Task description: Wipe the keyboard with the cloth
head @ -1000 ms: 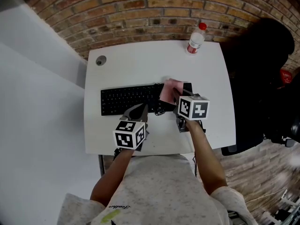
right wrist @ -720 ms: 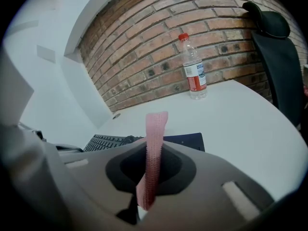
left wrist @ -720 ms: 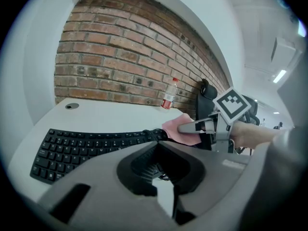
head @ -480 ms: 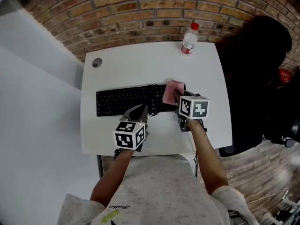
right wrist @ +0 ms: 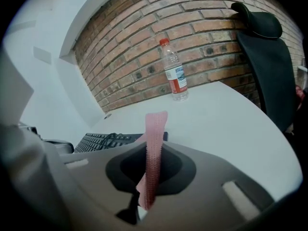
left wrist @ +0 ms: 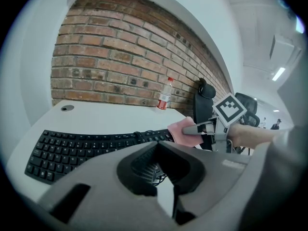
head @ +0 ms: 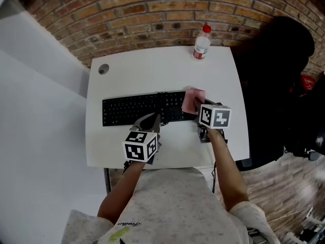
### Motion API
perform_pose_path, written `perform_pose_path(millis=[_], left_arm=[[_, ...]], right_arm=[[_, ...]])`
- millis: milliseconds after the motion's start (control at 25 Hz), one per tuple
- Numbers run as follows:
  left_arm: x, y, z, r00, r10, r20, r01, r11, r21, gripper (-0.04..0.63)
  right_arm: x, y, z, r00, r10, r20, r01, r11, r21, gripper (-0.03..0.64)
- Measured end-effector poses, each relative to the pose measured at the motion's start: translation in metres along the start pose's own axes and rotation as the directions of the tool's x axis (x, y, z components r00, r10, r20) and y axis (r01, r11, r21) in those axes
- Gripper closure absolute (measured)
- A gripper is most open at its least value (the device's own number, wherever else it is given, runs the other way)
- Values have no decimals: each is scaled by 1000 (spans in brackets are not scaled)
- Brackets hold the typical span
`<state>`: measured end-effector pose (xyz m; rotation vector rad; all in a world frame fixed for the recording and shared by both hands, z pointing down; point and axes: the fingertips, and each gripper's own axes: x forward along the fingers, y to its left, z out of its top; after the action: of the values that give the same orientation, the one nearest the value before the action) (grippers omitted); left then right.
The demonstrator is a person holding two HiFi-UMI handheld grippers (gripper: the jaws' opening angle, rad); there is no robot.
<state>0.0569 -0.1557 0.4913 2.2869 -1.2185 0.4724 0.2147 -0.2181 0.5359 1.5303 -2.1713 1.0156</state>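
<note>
Wiping looks under way, though how much is finished cannot be read off the keys. The right gripper (head: 197,107) has its fingers clenched on the pink knitted cloth (head: 193,99). In the right gripper view the cloth stands as a thin upright strip pinched between them. From the head view, the cloth lies over the 3 o'clock end of the long black keyboard (head: 137,109), apparently touching the last keys there.

The left gripper (head: 152,120) sits at the keyboard's 6 o'clock edge, about mid-length. Its fingers are pressed together on nothing; only the keyboard's black cable (left wrist: 153,170) shows through the hollow behind the tips. Whether they rest on the keyboard or hover just beside it I cannot tell, but the placement suits steadying it.

The keyboard lies across the middle of the white desk (head: 152,67). A clear plastic bottle with a red cap (head: 201,42) stands well apart at 1 o'clock by the brick wall, and a round grey cable port (head: 103,69) sits at 10 o'clock.

My judgement: the cloth is at 1 end of a stroke. The whole run of keys toward 9 o'clock is uncovered, and nothing shows whether it has been wiped, so the task can't be counted as finished.
</note>
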Motion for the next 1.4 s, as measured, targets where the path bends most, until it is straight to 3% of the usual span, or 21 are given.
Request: perform_pose_path(millis=[280, 480, 960, 1400], left_arm=[[2, -4, 1, 1000, -14, -2, 14, 1000, 4, 601], [-2, 0, 2, 1000, -21, -1, 21, 1000, 3, 601], [-31, 41, -2, 1000, -9, 10, 9, 1000, -29, 601], [-68, 91, -11, 1000, 18, 24, -16, 997, -70, 601]], right_arm=[[-16, -23, 6, 998, -45, 33, 44, 998, 35, 593], [-26, -12, 18, 997, -22, 76, 17, 998, 62, 593], [-37, 77, 45, 983, 83, 166, -87, 996, 13, 594], [-12, 168, 34, 976, 171, 133, -167, 985, -44, 593]])
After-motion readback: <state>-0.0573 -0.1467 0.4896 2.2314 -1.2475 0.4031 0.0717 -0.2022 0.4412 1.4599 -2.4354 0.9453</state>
